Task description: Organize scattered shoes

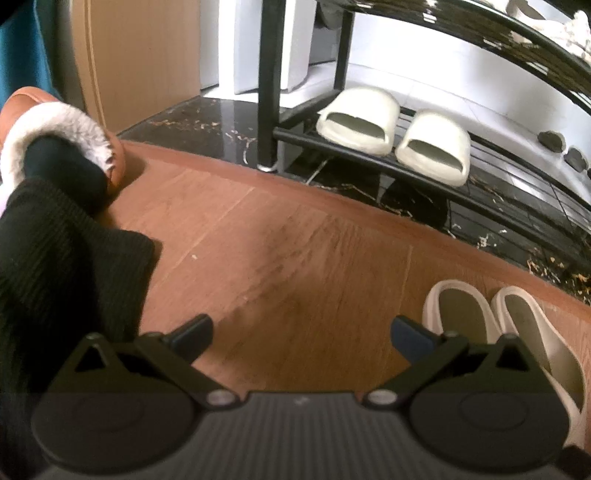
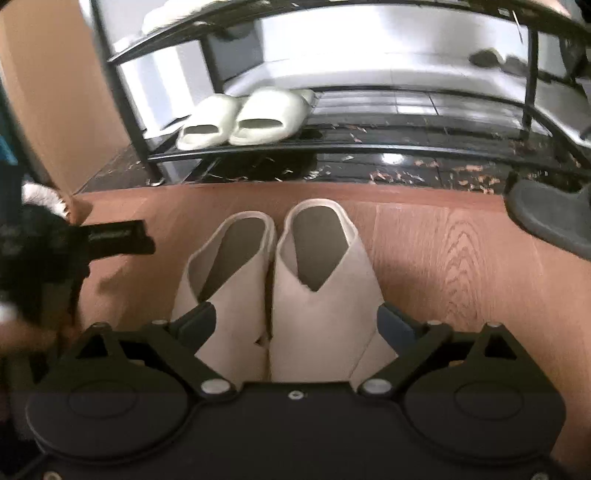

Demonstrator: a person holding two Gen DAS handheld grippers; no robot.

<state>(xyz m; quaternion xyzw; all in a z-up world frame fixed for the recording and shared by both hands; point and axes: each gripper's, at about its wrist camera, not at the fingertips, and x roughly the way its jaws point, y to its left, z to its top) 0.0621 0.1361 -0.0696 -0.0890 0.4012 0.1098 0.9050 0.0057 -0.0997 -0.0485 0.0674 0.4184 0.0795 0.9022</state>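
Note:
A pair of beige open-back slippers (image 2: 325, 273) stands side by side on the wooden floor, heels toward the black shoe rack (image 2: 332, 149). My right gripper (image 2: 295, 321) is open, its fingers (image 2: 397, 325) wide on either side of the pair's toe ends, not pressing them. The same pair (image 1: 461, 314) lies at the lower right in the left wrist view. My left gripper (image 1: 301, 330) is open over bare floor with nothing between its fingers. Two white slides (image 1: 358, 118) sit on the rack's bottom shelf (image 1: 480, 192).
A person's foot in an orange fur-lined slipper (image 1: 55, 140) with a black trouser leg is at the left. A dark grey slipper (image 2: 554, 218) lies on the floor at the right. A wooden panel (image 1: 140, 55) stands left of the rack. White shoes (image 1: 535, 14) are on an upper shelf.

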